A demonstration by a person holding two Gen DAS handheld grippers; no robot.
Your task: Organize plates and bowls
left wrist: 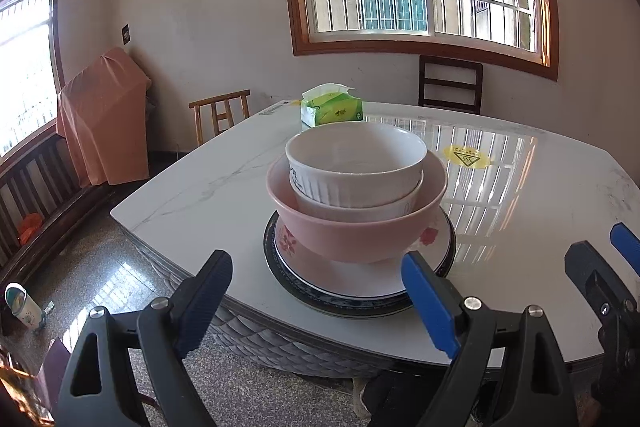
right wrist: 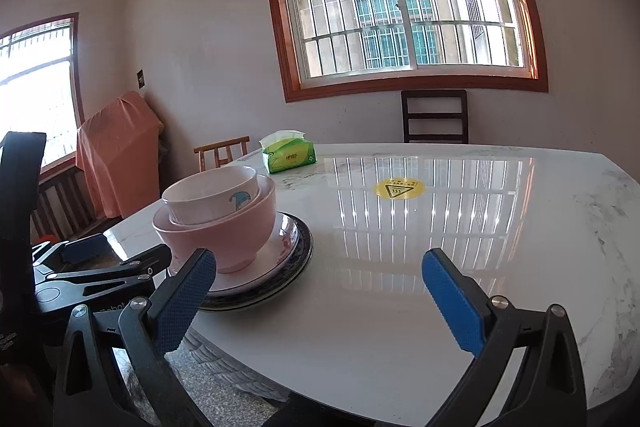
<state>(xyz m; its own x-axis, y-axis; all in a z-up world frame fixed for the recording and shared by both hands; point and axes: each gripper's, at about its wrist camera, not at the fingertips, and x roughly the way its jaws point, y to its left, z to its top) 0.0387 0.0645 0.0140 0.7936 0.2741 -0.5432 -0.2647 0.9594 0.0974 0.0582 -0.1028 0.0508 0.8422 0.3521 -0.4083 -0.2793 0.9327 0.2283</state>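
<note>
One stack stands near the front left corner of the white marble table [left wrist: 192, 199]. A dark-rimmed plate [left wrist: 276, 267] lies at the bottom, a white flowered plate [left wrist: 352, 279] on it, then a pink bowl [left wrist: 352, 235], then two white bowls [left wrist: 356, 163] nested inside. The stack also shows in the right wrist view [right wrist: 224, 223], where the inner white bowl [right wrist: 208, 199] has a blue figure. My left gripper [left wrist: 316, 299] is open and empty, just in front of the stack. My right gripper [right wrist: 320, 291] is open and empty, to the right of the stack over bare table.
A green tissue pack [left wrist: 332, 107] sits at the table's far side, a yellow warning sticker [left wrist: 466, 157] near the middle. Wooden chairs [left wrist: 222, 111] stand behind the table, a cloth-covered object [left wrist: 104, 115] by the wall. A small bottle [left wrist: 20, 307] stands on the floor at left.
</note>
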